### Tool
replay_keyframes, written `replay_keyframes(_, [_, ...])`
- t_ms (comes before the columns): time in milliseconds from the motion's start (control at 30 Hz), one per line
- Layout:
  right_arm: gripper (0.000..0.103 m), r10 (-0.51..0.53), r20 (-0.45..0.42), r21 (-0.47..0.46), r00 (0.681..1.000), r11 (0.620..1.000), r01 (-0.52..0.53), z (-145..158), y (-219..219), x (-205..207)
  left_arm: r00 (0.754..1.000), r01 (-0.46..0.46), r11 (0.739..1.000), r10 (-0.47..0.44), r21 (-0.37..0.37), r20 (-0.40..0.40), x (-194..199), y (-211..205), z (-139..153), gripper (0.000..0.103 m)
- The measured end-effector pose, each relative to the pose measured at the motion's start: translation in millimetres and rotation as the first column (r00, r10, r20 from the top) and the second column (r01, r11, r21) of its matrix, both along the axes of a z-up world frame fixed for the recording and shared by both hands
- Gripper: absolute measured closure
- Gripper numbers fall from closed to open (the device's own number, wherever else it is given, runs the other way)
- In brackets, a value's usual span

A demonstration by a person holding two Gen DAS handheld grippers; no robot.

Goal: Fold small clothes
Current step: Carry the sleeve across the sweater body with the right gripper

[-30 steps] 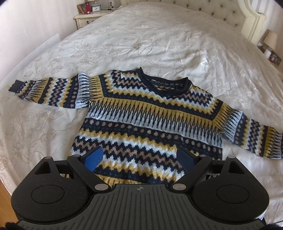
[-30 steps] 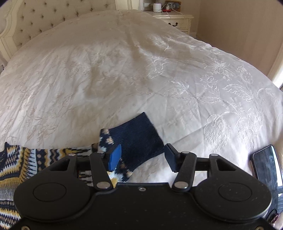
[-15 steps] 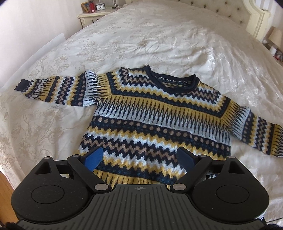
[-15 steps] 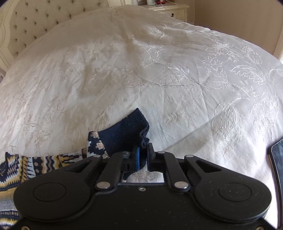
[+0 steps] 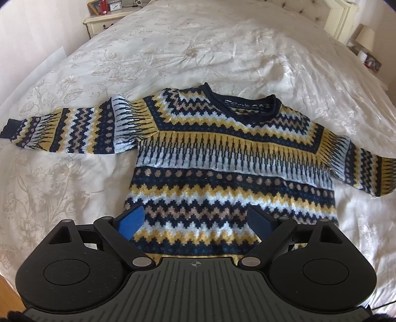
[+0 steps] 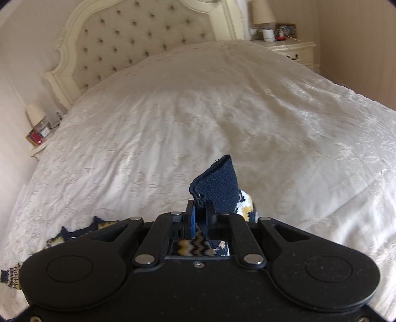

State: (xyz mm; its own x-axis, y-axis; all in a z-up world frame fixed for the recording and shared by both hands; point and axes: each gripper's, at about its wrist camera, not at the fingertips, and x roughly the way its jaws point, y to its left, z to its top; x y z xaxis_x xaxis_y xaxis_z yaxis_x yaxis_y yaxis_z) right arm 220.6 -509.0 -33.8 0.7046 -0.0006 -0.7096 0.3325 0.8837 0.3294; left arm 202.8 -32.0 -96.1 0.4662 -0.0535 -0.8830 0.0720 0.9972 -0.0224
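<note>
A patterned sweater (image 5: 222, 158) in navy, yellow, white and tan lies flat, front up, on the white bedspread (image 5: 198, 49), both sleeves spread out. My left gripper (image 5: 195, 220) is open and empty, hovering over the sweater's hem. My right gripper (image 6: 200, 213) is shut on the navy cuff (image 6: 217, 183) of the sweater's right sleeve and holds it lifted off the bed. Part of the sweater (image 6: 79, 232) shows at the lower left of the right wrist view.
A tufted cream headboard (image 6: 138, 42) stands at the far end. Nightstands with lamps and small items flank the bed (image 6: 289, 47) (image 6: 37, 133) (image 5: 104, 22). The wooden floor (image 5: 7, 292) shows at the bed's near left edge.
My right gripper has lifted the cuff off the bed and swung to face the headboard. My left gripper has drawn back a little; the whole sweater shows.
</note>
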Motion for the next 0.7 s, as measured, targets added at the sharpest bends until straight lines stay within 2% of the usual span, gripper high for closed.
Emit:
replay_keyframes(133, [0.089,0.117,0.052,0.028,0.992,0.993,-0.119,16,82,30,1.0,0.007,1.0,-0.007,0.005,0.009,7,33,-1,0.013])
replay_keyframes(233, [0.089,0.203,0.073,0.052,0.976,0.977,-0.207,13,142,57,1.0,-0.004,1.0,0.004,0.009,0.008,12,60,-3,0.013])
replay_keyframes(467, [0.089,0.363,0.061,0.113,0.93,0.923,-0.367,-28,270,113,0.999,-0.045,0.999,0.046,0.027,-0.008,24,117,-11,0.013])
replay_keyframes(567, [0.089,0.422,0.035,0.137,0.906,0.896,-0.423,-47,324,122,0.998,-0.061,0.997,0.061,0.038,-0.014,28,137,-15,0.013])
replay_keyframes(700, [0.088,0.482,-0.008,0.159,0.876,0.866,-0.474,-73,371,130,0.997,-0.075,0.996,0.076,0.039,-0.018,34,153,-19,0.013])
